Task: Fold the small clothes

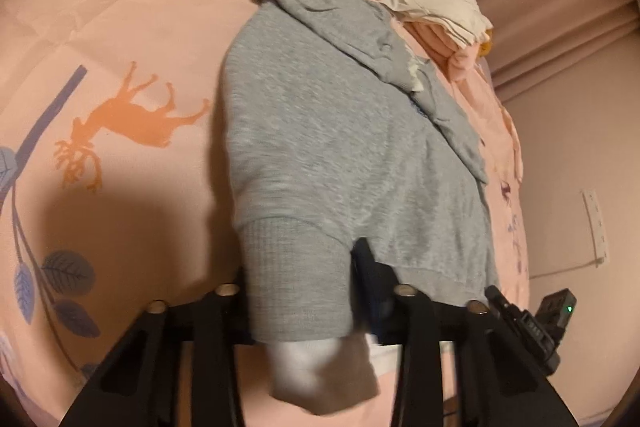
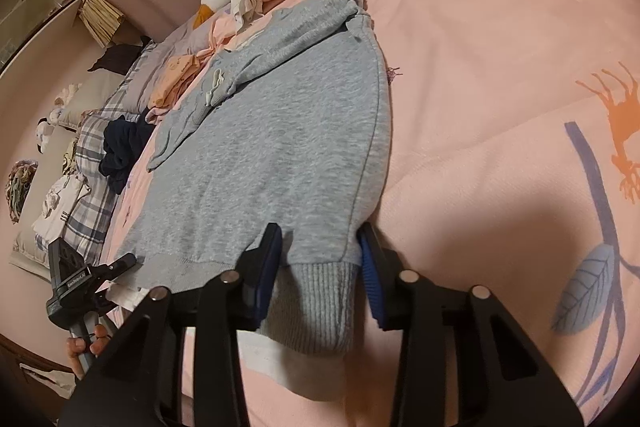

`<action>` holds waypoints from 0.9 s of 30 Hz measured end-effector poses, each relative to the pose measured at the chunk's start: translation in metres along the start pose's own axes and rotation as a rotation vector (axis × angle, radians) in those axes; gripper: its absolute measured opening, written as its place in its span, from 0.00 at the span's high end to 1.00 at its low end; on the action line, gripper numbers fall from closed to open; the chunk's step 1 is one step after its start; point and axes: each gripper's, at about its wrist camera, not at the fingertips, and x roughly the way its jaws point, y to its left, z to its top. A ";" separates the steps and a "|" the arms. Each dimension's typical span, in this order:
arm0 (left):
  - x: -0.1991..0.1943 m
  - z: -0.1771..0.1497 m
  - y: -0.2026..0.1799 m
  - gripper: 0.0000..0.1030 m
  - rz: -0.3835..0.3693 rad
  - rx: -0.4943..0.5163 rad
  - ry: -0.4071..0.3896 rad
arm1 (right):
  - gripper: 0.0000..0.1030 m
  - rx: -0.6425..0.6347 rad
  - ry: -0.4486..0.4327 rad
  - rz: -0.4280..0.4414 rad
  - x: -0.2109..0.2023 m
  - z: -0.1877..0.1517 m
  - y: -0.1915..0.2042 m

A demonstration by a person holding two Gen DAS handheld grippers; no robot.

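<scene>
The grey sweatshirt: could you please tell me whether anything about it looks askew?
Yes. One sleeve lies crumpled diagonally across the sweatshirt rather than flat, and a white layer pokes out below the ribbed cuff.
</scene>
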 end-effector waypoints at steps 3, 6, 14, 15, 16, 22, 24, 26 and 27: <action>-0.002 0.001 0.000 0.70 0.006 -0.002 -0.009 | 0.70 0.000 -0.005 0.008 0.000 0.000 0.001; -0.004 -0.002 -0.011 0.74 0.050 0.047 -0.028 | 0.73 0.011 -0.007 0.012 -0.001 0.000 0.002; -0.017 -0.002 -0.034 0.80 0.094 0.153 -0.093 | 0.77 0.037 -0.043 0.086 -0.012 0.004 0.004; -0.018 -0.002 -0.037 0.80 0.095 0.161 -0.099 | 0.77 0.039 -0.051 0.096 -0.014 0.005 0.005; -0.019 -0.003 -0.039 0.80 0.097 0.171 -0.105 | 0.77 0.040 -0.058 0.107 -0.017 0.006 0.006; -0.026 0.001 -0.051 0.82 0.078 0.208 -0.134 | 0.78 0.049 -0.086 0.155 -0.025 0.011 0.012; -0.026 0.003 -0.052 0.82 0.071 0.205 -0.136 | 0.78 0.046 -0.094 0.171 -0.027 0.011 0.014; -0.026 0.004 -0.053 0.82 0.064 0.203 -0.138 | 0.78 0.046 -0.098 0.184 -0.027 0.013 0.016; -0.027 0.005 -0.054 0.82 0.062 0.205 -0.139 | 0.78 0.048 -0.101 0.192 -0.028 0.013 0.016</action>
